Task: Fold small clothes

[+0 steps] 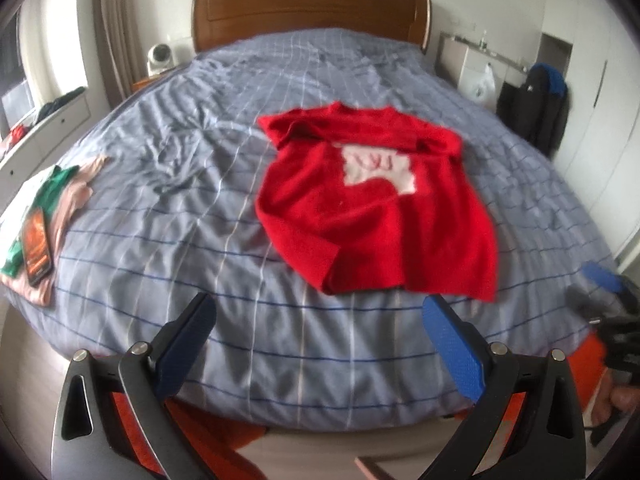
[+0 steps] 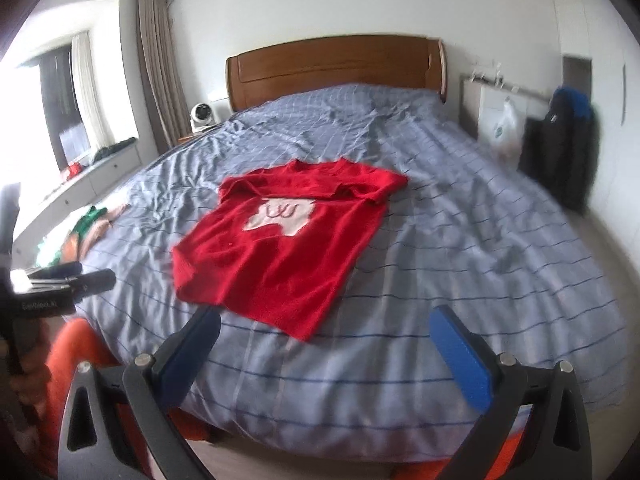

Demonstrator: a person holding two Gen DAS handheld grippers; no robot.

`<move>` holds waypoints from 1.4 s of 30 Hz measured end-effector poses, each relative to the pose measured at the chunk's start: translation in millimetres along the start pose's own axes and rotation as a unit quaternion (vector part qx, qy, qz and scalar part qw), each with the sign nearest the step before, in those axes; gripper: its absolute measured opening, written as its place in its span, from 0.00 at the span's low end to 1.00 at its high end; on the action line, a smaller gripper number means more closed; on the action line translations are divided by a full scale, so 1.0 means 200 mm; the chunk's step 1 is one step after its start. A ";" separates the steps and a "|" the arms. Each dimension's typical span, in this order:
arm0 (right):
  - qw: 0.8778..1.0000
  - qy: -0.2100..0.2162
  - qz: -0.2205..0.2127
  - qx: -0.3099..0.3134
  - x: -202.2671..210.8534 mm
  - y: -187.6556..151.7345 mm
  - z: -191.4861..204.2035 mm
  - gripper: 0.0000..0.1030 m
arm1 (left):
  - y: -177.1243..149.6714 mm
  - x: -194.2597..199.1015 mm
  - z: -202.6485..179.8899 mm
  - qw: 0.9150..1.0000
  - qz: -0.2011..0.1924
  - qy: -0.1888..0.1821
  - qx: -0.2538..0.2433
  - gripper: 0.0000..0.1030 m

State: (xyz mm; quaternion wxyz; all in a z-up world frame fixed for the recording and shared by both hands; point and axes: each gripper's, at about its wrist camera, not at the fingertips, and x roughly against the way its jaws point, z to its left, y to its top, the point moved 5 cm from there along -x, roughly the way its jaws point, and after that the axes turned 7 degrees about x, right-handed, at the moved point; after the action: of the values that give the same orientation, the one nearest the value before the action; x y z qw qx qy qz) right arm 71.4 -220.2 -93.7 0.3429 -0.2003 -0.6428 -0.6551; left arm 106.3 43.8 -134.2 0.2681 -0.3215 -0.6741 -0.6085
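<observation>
both grippers spread wide and empty: left gripper (image 1: pixel 320 344), right gripper (image 2: pixel 326 350), blue textured pads. i see the red shirt (image 1: pixel 372 204) lying rumpled mid-bed, pale patch up, on the wrinkled grey checked sheet (image 1: pixel 200 216).

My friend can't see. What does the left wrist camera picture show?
A red T-shirt with a white patch lies spread on a blue checked bed. The open left gripper hovers near the bed's edge, holding nothing. A pile of clothes with a phone on top sits far left.
</observation>
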 end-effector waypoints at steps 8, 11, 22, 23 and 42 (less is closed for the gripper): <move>0.960 0.169 0.144 -0.168 -0.80 -0.21 -0.06 0.84 | -0.20 -0.11 0.07 0.998 0.051 -0.011 0.022 0.99; 0.956 0.194 0.132 -0.175 -0.77 -0.19 -0.08 0.15 | -0.18 -0.09 0.11 0.999 0.043 -0.004 0.026 0.99; 0.990 0.091 0.088 -0.069 -0.46 -0.16 -0.15 0.05 | 0.02 -0.57 -0.01 0.992 0.122 -0.019 0.013 0.99; 0.990 0.088 0.086 -0.068 -0.47 -0.16 -0.15 0.05 | 0.04 -0.64 -0.01 0.992 0.123 0.003 0.013 0.97; 0.992 0.064 0.086 -0.061 -0.18 -0.20 -0.25 0.05 | -0.17 -0.29 0.11 0.983 0.126 -0.104 0.084 0.05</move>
State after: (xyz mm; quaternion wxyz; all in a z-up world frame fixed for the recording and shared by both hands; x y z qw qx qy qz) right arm 77.8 -264.0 -151.8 0.4257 -0.2332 -0.5591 -0.6722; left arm 119.1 57.1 -202.3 0.2971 -0.4418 -0.7013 -0.4741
